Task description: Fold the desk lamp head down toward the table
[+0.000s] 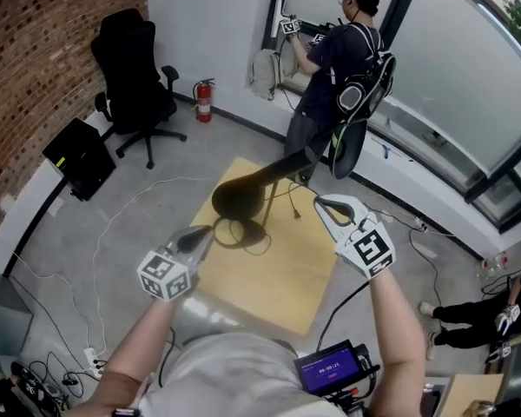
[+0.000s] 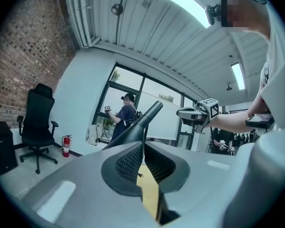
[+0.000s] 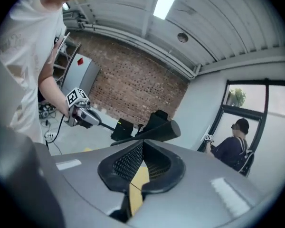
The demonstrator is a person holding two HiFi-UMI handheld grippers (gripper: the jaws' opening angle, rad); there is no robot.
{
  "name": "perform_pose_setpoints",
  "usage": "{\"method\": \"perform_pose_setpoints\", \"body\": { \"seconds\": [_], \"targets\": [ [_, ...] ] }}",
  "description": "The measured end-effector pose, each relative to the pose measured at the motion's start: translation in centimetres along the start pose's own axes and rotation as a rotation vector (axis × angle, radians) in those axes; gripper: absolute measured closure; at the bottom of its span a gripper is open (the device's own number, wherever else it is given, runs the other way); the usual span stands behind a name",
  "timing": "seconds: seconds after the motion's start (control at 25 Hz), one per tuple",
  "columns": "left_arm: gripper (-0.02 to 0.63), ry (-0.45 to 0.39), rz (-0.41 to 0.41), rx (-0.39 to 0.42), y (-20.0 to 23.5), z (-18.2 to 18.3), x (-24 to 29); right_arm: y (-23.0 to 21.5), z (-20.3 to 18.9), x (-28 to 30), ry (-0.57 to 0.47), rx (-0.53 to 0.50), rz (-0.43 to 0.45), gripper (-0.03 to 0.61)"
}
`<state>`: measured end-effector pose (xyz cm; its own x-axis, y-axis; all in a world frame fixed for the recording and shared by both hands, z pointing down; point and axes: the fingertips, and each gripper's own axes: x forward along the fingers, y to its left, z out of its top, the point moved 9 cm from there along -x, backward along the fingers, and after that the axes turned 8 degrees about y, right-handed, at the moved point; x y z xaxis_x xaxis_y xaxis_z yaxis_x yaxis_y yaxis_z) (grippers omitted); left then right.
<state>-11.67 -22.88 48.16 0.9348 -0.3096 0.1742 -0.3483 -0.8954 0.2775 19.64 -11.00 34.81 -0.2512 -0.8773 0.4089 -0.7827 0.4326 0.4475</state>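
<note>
Jaws pressed together on nothing, our left gripper and right gripper could tip the lamp at twelve o'clock if we shove it ungripped.

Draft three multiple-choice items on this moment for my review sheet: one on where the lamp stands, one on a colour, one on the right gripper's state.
1. Where does the desk lamp stand?
A. on the wooden table
B. on the office chair
C. on the floor

2. What colour is the fire extinguisher?
A. blue
B. red
C. yellow

3. How do the jaws of the right gripper stand?
A. wide apart
B. clamped on the desk lamp
C. together, with nothing between them

Answers:
1 A: the head view shows the lamp standing on the yellowish tabletop, between the two grippers.
2 B: its body is plainly red against the pale wall.
3 C: the right gripper view shows the pads meeting at their tips, with the lamp beyond them.
</note>
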Motion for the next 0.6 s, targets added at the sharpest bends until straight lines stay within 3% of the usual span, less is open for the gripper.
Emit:
{"method": "perform_pose_setpoints", "body": {
  "seconds": [0.2,0.36,0.6],
  "targets": [
    [0.612,0.02,0.01,-0.038,-2.2,-1.3,-0.9,3.2,-5.6,-1.5,-0.027,0.266,0.102,0.566],
    [0.613,0.039,0.021,-0.071,-4.6,-3.2,-0.8,6.3,-10.4,-2.6,-0.074,0.473,0.125,0.568],
    [0.612,0.052,0.039,-0.094,-7.7,-4.8,-0.3,9.7,-13.2,-3.9,-0.142,0.563,0.158,0.568]
  ]
}}
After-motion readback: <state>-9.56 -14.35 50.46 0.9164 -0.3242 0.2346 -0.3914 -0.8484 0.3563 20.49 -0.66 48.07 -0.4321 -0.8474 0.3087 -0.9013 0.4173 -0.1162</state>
